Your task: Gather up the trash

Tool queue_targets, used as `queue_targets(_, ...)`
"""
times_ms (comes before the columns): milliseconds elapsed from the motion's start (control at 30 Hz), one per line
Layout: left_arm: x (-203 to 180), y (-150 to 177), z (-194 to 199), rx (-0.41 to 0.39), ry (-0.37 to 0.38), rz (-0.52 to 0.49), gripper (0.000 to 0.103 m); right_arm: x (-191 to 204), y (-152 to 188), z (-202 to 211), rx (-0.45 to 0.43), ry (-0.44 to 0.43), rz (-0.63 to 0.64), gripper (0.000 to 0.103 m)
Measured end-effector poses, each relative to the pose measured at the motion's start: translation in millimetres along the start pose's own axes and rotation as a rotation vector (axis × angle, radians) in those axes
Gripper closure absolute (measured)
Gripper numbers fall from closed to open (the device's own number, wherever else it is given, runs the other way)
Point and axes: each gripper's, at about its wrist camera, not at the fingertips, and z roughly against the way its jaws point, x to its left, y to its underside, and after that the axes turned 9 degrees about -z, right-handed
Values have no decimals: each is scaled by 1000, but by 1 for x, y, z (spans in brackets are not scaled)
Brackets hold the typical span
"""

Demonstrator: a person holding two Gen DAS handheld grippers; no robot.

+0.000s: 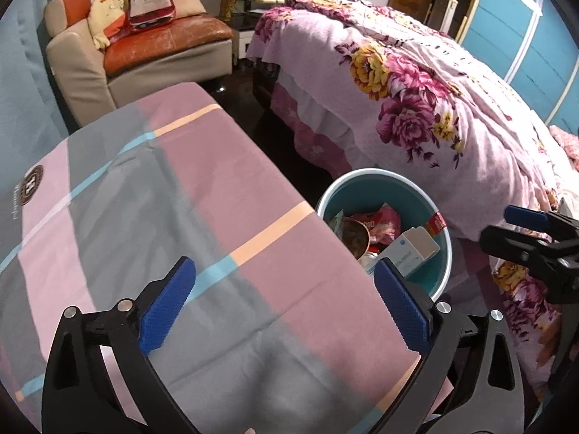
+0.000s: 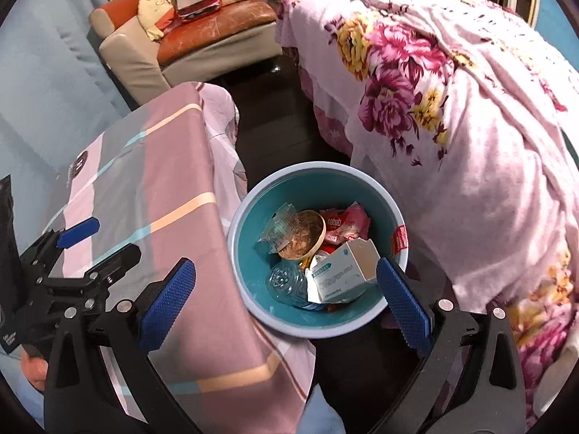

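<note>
Left gripper (image 1: 284,303): fingers are standing wide apart, gripping nothing, hovering over the striped tabletop (image 1: 181,188).
Right gripper (image 2: 286,307): fingers are spread wide and empty above the bin (image 2: 253,311).
Bin: sitting at 3 o'clock of the tabletop, beside the floral bed (image 2: 470,144).
Trash: a white box (image 2: 340,271), clear bottle (image 2: 286,282), round lid (image 2: 304,235) and pink wrapper (image 2: 343,224) are lying inside the bin.
</note>
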Motion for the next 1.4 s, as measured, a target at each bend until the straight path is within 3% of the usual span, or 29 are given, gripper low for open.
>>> queue_targets(567,-9,39,53,-25,-45,37,4,4,62,48,-61,7,31,7)
queue_targets(967,-15,56,59,-22,-92,49,4,8,78,55,-79,-16,52,7)
queue_targets(1133,-19,59,66,-59,-154,38,4,9,81,56,-89,-21,60,7)
queue_targets(1300,-11,64,66,-76,-59,89,4,9,80,52,-83,-25,57,7)
queue_targets(1400,-13,65,64,-77,-79,85,4,8,81,51,-80,-27,52,7)
